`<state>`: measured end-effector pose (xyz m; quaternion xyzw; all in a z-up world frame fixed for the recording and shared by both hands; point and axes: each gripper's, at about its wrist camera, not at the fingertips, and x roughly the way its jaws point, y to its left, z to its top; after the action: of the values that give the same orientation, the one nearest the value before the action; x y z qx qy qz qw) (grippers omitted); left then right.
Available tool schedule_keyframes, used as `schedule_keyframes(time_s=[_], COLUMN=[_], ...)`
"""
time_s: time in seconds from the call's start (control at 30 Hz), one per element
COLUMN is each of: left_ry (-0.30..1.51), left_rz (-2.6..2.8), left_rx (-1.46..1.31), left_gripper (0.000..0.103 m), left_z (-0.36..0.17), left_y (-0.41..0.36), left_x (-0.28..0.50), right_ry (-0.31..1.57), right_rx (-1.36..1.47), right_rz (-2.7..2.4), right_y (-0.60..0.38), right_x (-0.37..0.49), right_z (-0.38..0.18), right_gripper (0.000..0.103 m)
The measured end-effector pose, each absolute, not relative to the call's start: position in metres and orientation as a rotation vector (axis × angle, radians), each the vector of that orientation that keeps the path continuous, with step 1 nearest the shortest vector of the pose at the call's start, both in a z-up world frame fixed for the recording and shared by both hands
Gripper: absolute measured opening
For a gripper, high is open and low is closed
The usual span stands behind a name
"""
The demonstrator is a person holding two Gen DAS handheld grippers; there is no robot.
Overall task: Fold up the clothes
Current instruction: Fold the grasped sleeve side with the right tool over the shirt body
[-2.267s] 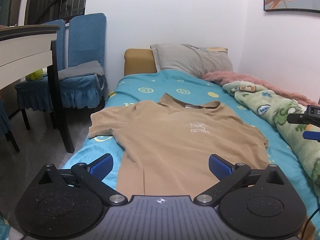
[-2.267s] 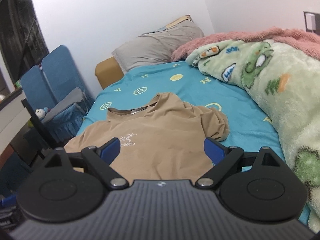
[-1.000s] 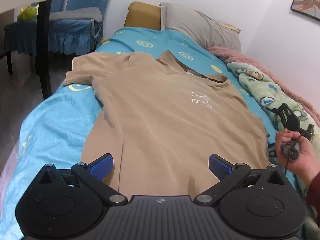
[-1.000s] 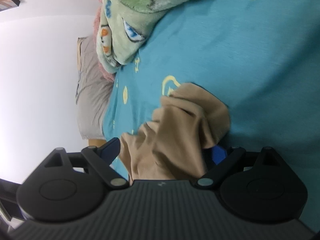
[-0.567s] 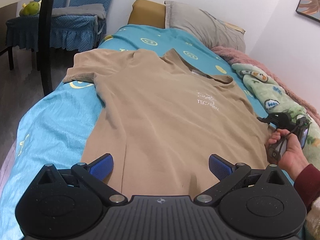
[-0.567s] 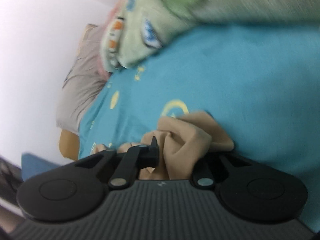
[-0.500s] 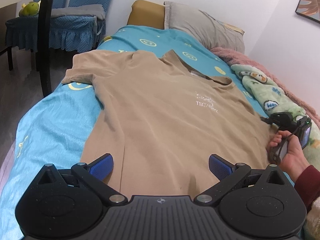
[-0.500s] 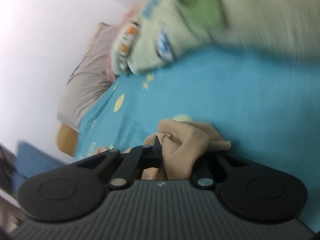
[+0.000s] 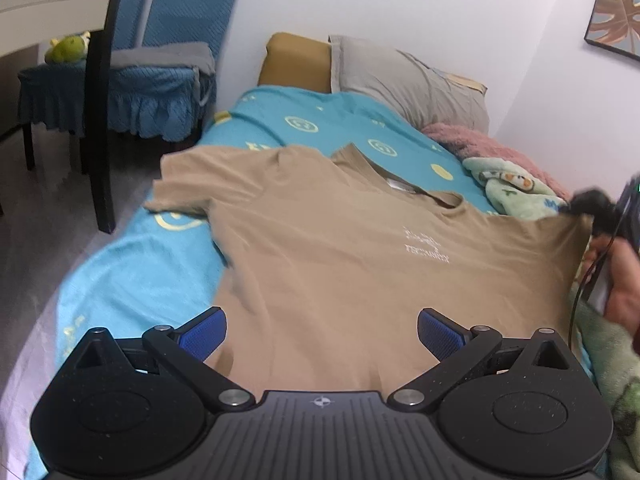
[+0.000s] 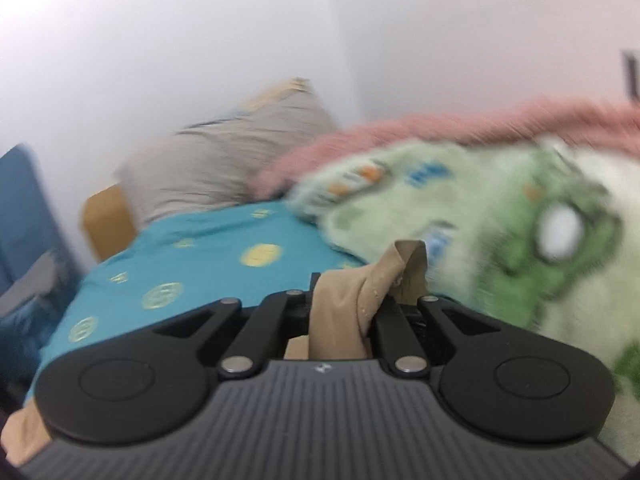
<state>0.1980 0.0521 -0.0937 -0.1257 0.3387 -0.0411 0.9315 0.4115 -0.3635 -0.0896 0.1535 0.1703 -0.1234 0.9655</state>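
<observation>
white walls close in a bedroom where a bed (image 9: 152, 264) in a teal sheet serves as the folding surface, likely because it is broad enough to take a whole garment. spread across it lies a tan t-shirt (image 9: 340, 248), chest up, collar toward the grey pillow (image 9: 408, 80), its right sleeve raised off the sheet. the right hand-held gripper (image 10: 346, 304) is clamped on that sleeve, apparently to draw it over the body for a first fold. the left hand-held gripper (image 9: 322, 334) hovers over the hem, jaws wide apart and holding nothing. small white chest lettering seems to read "tecnarry", though i cannot be sure.
</observation>
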Motion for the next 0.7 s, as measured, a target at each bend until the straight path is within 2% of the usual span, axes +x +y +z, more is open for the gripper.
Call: schedule_keyframes(time_s=[0.17,0.37,0.5,0.67,0.7], left_ry=[0.676,0.668,0.705,0.711,0.717], left_rz=[-0.048,0.041,0.051,0.036,0.028], left_rx=[-0.271,-0.306,-0.373,-0.287,-0.288], left_gripper=[0.103,0.103,0.103,0.103,0.103], left_z=[-0.087,-0.094,-0.106,-0.116,-0.119], left_y=[0.072,0.109,0.124,0.114,0.113], left_x=[0.193,0.185,0.196,0.207,0.208], right_ry=[0.358,0.428,0.503,0.531,0.541], right_rx=[0.165,0.015,-0.02,0.01,0.02], right_rz=[-0.111,0.039,0.06,0.066,0.076], right_y=[-0.262,-0.144,-0.109,-0.112,-0.116], right_x=[0.422,0.446,0.465,0.47,0.469], right_z=[-0.064,-0.095,-0.13,-0.136,-0.131], right_gripper=[0.008,0.008,0.008,0.009,0.019])
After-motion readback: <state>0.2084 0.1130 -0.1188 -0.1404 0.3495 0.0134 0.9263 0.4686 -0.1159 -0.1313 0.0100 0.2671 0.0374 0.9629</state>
